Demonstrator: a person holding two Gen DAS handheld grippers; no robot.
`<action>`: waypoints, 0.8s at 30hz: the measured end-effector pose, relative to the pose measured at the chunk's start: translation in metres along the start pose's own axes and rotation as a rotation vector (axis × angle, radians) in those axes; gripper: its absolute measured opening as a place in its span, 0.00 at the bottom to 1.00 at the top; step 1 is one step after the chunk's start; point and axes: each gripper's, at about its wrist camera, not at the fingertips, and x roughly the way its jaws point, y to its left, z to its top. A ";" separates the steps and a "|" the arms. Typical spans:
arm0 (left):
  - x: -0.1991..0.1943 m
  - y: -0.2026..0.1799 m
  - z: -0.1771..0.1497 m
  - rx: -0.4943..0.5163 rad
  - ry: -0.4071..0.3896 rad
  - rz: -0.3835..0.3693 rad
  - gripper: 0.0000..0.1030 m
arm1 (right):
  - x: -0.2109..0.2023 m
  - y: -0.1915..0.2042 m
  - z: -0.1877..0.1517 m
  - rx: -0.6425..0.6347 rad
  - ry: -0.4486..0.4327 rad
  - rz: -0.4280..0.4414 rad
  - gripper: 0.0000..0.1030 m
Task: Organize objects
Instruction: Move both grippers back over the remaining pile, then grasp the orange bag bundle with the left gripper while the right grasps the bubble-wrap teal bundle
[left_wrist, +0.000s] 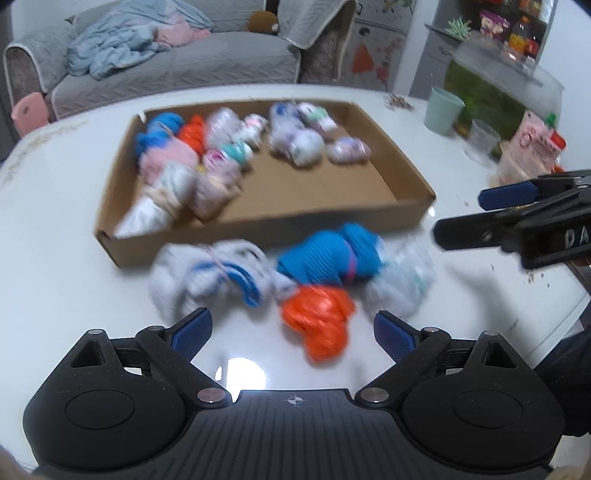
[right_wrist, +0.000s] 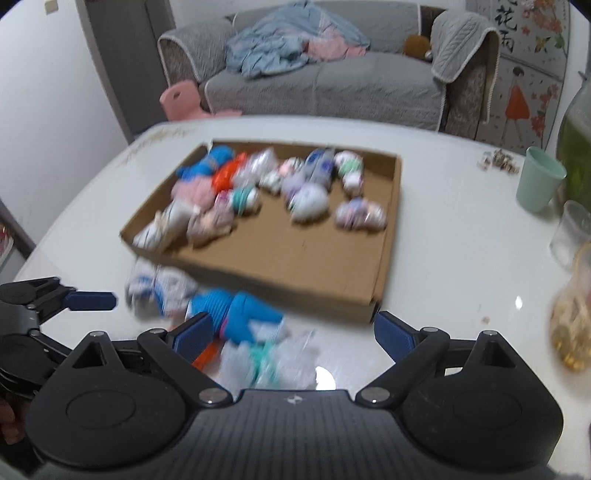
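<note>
Four rolled sock bundles lie loose on the white table (left_wrist: 55, 206) in front of the cardboard tray (left_wrist: 406, 177), touching one another; a bite at the orange bundle (left_wrist: 317, 321) could drag the blue bundle (left_wrist: 325, 254) along. Left gripper (left_wrist: 293, 332) and right gripper (right_wrist: 293, 332) both stand spread, empty. Only the right wrist view shows the teal-banded white bundle (right_wrist: 266, 362) clearly
</note>
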 end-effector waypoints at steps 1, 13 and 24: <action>0.003 -0.003 -0.003 0.002 -0.001 0.002 0.94 | 0.003 0.004 -0.002 -0.017 0.007 -0.011 0.90; 0.032 -0.016 -0.010 0.035 -0.009 0.028 0.86 | 0.034 0.019 -0.019 -0.028 0.108 -0.004 0.83; 0.039 -0.024 -0.012 0.056 -0.014 -0.022 0.51 | 0.043 0.024 -0.021 -0.063 0.153 0.007 0.56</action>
